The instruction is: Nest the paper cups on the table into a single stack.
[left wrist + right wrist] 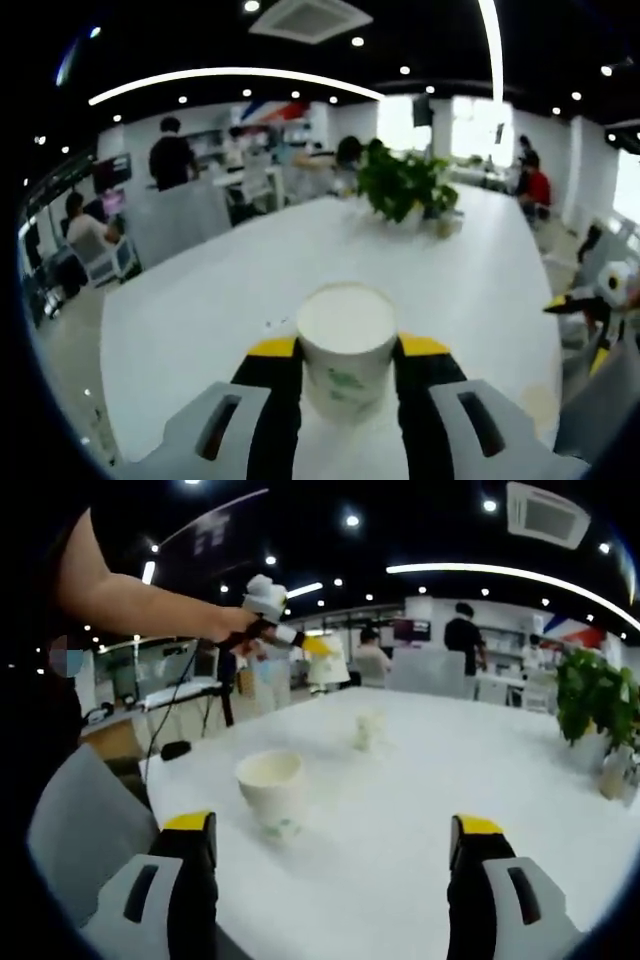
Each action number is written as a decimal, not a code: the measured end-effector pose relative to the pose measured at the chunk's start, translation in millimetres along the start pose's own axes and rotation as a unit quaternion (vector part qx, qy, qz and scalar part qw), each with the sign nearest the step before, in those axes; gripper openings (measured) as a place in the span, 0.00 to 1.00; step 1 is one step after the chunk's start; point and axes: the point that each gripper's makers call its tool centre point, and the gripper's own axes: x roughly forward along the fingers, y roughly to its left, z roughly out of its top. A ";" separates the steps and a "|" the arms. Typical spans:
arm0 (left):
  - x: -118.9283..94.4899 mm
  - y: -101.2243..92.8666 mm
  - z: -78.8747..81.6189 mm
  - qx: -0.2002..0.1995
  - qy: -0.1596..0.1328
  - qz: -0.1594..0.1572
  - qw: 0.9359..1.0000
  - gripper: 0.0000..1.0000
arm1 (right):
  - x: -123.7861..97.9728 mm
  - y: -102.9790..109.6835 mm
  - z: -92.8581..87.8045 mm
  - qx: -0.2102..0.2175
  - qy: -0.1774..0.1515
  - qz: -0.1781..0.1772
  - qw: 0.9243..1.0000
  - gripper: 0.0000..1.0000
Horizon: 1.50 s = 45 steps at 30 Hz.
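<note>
Two cups [271, 788] [368, 728] rest tabled; left gripper [347, 352] grips another [346, 345].

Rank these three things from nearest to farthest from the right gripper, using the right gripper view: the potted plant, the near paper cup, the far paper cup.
1. Near paper cup: on the table, just ahead of the right gripper, left of centre.
2. Far paper cup: mid-table, further back.
3. Potted plant: right edge, farthest.

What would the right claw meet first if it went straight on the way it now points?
Probably nothing soon: bare table lies between its open jaws. The nearer paper cup sits left of that line; the smaller far cup may lie near it, depth unclear.
</note>
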 end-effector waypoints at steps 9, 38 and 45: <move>-8.7 -34.2 11.6 0.011 -0.013 -0.048 0.999 0.33 | 2.4 -1.4 1.4 0.002 -0.002 -0.002 1.000 0.95; -58.5 -162.5 -4.2 0.038 -0.044 -0.104 0.993 0.34 | 4.0 -0.5 13.3 -0.006 -0.015 0.002 1.000 0.84; -70.9 -185.5 -3.0 0.038 -0.051 -0.122 0.991 0.34 | 3.1 0.6 26.6 0.006 -0.028 0.013 0.999 0.78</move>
